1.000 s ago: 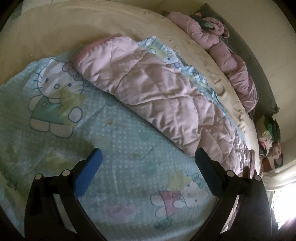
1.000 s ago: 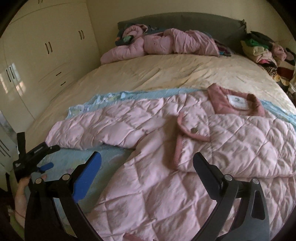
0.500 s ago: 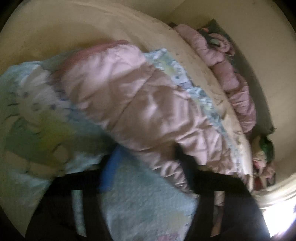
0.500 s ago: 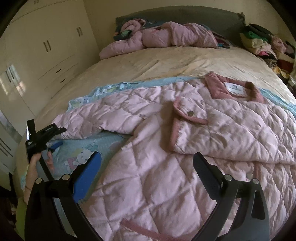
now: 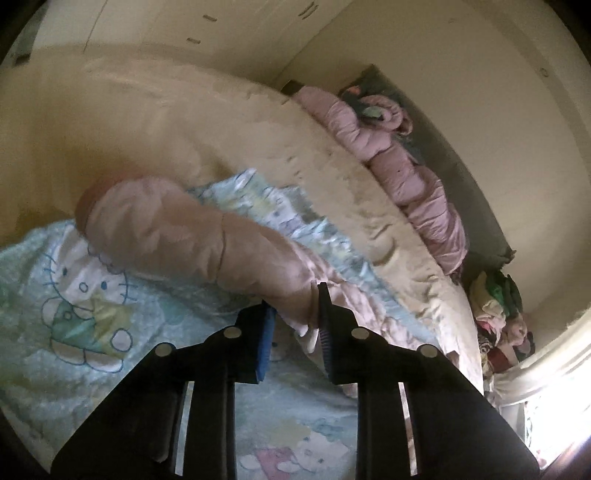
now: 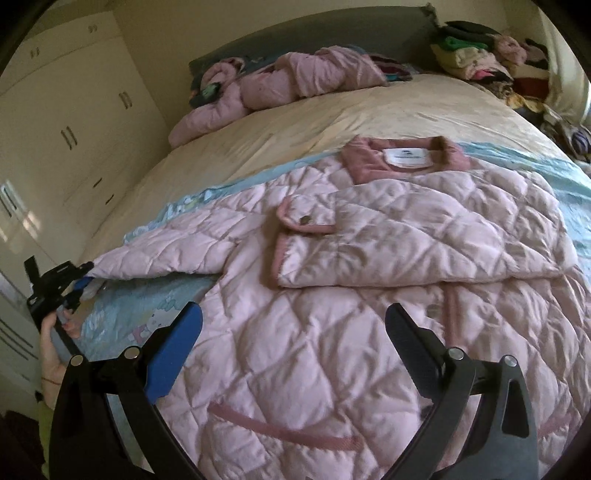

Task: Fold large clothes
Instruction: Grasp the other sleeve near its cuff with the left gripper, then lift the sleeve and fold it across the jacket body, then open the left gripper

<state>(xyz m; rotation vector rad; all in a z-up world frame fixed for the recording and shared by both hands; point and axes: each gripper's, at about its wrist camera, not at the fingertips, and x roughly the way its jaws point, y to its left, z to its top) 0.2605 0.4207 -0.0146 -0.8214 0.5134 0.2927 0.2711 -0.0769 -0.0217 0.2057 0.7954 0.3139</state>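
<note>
My left gripper (image 5: 295, 314) pinched the cuff end of the pink quilted coat's sleeve (image 5: 192, 236), lifted off the cartoon-cat blanket (image 5: 74, 295). My right gripper (image 6: 295, 332) hung spread wide, holding nothing, over the pink quilted coat (image 6: 332, 314), which lay flat on the bed (image 6: 332, 110). Farther off, another pink garment (image 6: 295, 77) was bunched against the headboard (image 6: 295, 33).
</note>
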